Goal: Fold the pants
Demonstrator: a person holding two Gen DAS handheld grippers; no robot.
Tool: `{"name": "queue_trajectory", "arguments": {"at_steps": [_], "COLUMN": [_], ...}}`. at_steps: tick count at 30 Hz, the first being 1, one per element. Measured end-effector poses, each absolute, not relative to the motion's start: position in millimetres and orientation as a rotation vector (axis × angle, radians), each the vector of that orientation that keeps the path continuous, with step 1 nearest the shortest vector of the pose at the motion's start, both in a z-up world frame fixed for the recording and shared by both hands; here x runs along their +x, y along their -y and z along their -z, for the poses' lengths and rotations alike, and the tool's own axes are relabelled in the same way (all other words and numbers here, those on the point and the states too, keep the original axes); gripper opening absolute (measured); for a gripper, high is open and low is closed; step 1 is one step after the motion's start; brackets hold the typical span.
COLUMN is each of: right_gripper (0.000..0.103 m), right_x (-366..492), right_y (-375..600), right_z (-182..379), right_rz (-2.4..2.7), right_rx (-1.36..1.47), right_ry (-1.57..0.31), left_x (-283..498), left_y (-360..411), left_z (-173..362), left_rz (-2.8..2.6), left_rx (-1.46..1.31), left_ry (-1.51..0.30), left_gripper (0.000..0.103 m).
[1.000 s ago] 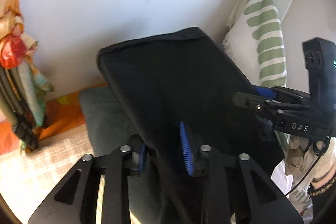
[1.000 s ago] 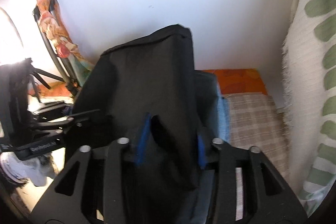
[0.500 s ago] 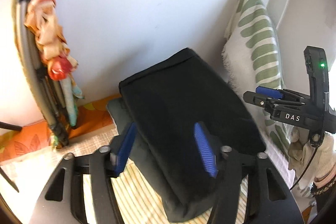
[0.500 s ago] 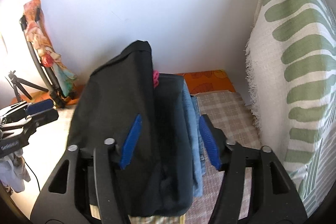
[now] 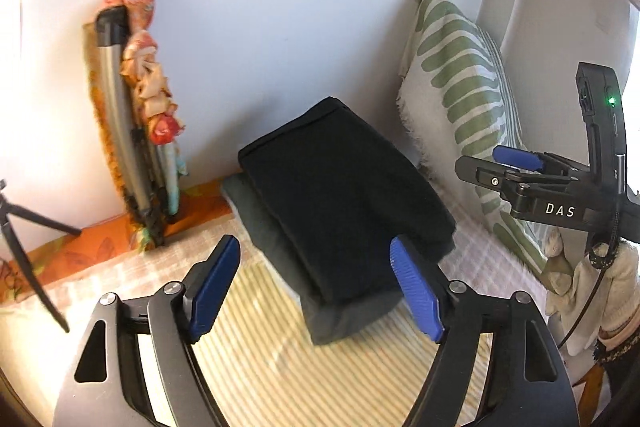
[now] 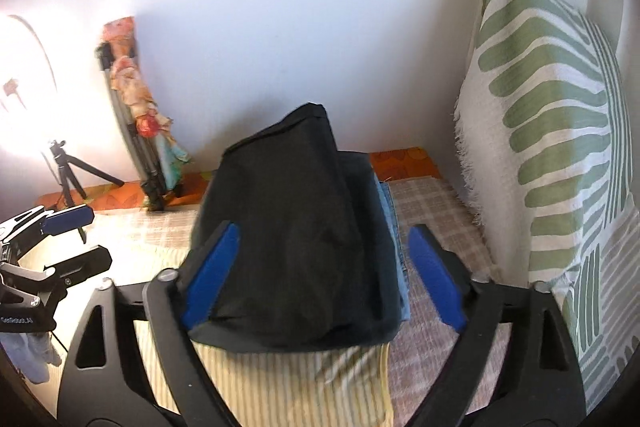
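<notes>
Left wrist view
Pants: the black pants point(image 5: 344, 211) are seen folded on a pile of clothes point(image 5: 280, 247) near the bed's point(image 5: 260, 359) far edge.
Left gripper point(image 5: 316, 287): fingers spread, nothing held.

Right wrist view
Progress: folding is judged finished.
Long axis: pointed toward the wall point(image 6: 280, 7).
Right gripper point(image 6: 324, 279): fingers released around the pants.

Bed surface carrying a stack of folded clothes

A pale yellow-striped and checked bedsheet point(image 5: 256, 347) is covering the bed, with an orange leaf-patterned cloth point(image 5: 76, 251) running along the wall edge. A stack of folded garments is sitting on the sheet, black folded pants point(image 6: 292, 227) on top, and a green-striped white fringed cushion point(image 6: 552, 155) is leaning at the side.
</notes>
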State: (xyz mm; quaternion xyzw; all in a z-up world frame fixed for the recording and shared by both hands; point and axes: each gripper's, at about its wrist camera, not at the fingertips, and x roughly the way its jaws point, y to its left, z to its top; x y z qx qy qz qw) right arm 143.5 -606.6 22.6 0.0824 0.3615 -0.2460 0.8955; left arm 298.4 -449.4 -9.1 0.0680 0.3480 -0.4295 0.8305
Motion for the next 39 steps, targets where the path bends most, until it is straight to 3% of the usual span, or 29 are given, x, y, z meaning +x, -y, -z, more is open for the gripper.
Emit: {"name": "queue_trajectory", "arguments": {"at_steps": [18,25,39], "right_gripper": [0.097,0.102,0.102], "right_x": [79,59,36], "right_y": [516,490,465], "right_z": [-33,-21,10], "right_rz": [0.479,0.536,0.599], "right_rx": [0.197,0.192,0.236], "right_ry": [-0.682,-0.655,-0.608], "left_x": [217,192,172], "left_y": [368,347,324], "left_z": [9,15,29], "left_rz": [0.853,0.842,0.794], "left_rx": [0.118,0.122,0.156], "left_ry": [-0.702,-0.660,-0.651], "left_gripper": [0.082,0.082,0.082]}}
